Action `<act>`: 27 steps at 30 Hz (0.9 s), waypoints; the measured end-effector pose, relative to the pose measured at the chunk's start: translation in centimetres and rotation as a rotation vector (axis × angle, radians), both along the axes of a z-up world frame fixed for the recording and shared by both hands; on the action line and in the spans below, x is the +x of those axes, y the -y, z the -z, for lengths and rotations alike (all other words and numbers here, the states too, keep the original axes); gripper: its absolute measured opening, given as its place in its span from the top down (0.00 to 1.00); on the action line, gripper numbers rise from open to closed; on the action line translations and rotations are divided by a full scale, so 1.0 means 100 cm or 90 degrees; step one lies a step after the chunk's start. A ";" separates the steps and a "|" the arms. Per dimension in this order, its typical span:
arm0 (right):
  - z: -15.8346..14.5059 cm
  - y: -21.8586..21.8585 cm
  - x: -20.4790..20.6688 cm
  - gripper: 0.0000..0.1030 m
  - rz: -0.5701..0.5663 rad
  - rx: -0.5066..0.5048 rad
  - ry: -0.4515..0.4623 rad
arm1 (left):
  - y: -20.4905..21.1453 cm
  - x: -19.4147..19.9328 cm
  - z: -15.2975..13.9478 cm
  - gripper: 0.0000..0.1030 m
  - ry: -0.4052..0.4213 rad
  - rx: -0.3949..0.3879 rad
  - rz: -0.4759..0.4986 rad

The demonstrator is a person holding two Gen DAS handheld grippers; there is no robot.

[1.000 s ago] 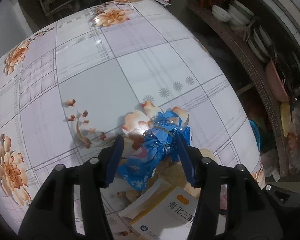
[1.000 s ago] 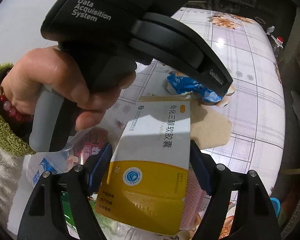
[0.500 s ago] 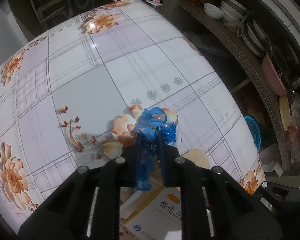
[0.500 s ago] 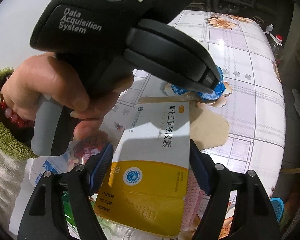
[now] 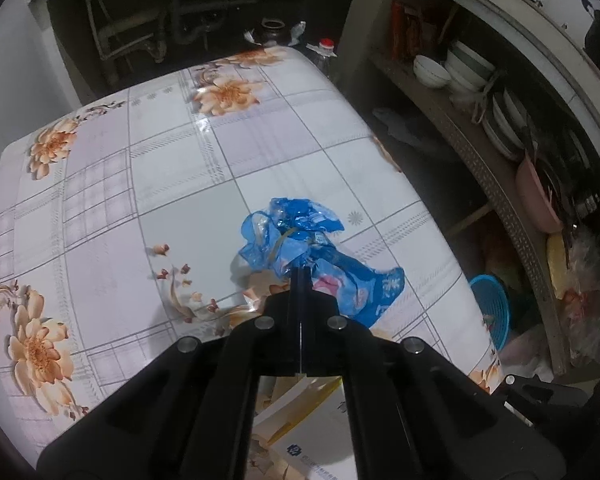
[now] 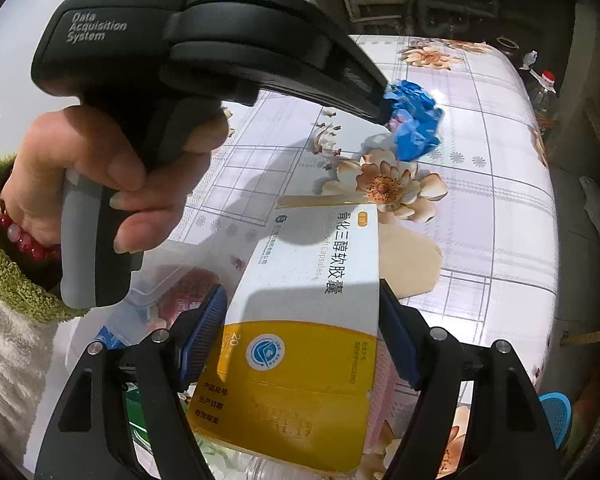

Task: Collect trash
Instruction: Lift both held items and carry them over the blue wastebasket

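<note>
A crumpled blue plastic wrapper hangs just above the flowered tablecloth, and my left gripper is shut on its lower middle. In the right wrist view the same wrapper sticks out beyond the left gripper, which a person's hand holds. My right gripper is shut on a white and yellow medicine box, one pad on each long side. A corner of that box shows below the left gripper's jaws.
A beige scrap of paper lies on the cloth beyond the box. A clear bag with red packaging lies at the left. To the right of the table stand a shelf of bowls and a blue basket; a red-capped bottle stands beyond the far edge.
My left gripper's jaws came together on the blue wrapper and lifted it off the cloth. The right gripper kept its hold on the box and hardly moved.
</note>
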State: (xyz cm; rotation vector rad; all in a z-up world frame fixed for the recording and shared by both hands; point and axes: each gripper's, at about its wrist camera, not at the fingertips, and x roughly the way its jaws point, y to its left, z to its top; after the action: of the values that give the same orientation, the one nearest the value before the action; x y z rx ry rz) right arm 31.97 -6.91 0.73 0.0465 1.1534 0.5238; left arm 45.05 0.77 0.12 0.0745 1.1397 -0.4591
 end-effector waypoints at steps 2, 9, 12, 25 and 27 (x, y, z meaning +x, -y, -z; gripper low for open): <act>-0.002 0.003 -0.003 0.30 0.003 0.003 0.003 | -0.002 -0.002 -0.002 1.00 0.003 0.000 -0.006; -0.013 0.014 -0.013 0.30 0.026 0.026 0.019 | -0.013 -0.012 -0.021 1.00 0.023 -0.012 -0.034; -0.021 0.026 -0.019 0.30 0.042 0.049 0.026 | -0.018 -0.020 -0.035 1.00 0.036 -0.018 -0.044; -0.051 0.122 -0.093 0.30 0.169 0.172 0.076 | 0.006 -0.094 -0.102 1.00 0.095 -0.016 -0.004; -0.052 0.142 -0.112 0.30 0.200 0.184 0.084 | 0.020 -0.109 -0.109 1.00 0.095 -0.026 0.012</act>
State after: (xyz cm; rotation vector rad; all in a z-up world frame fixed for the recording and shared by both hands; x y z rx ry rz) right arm 20.76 -21.09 5.94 0.4295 0.9122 0.4034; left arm 34.17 -1.27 11.01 0.0832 0.9839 -0.4854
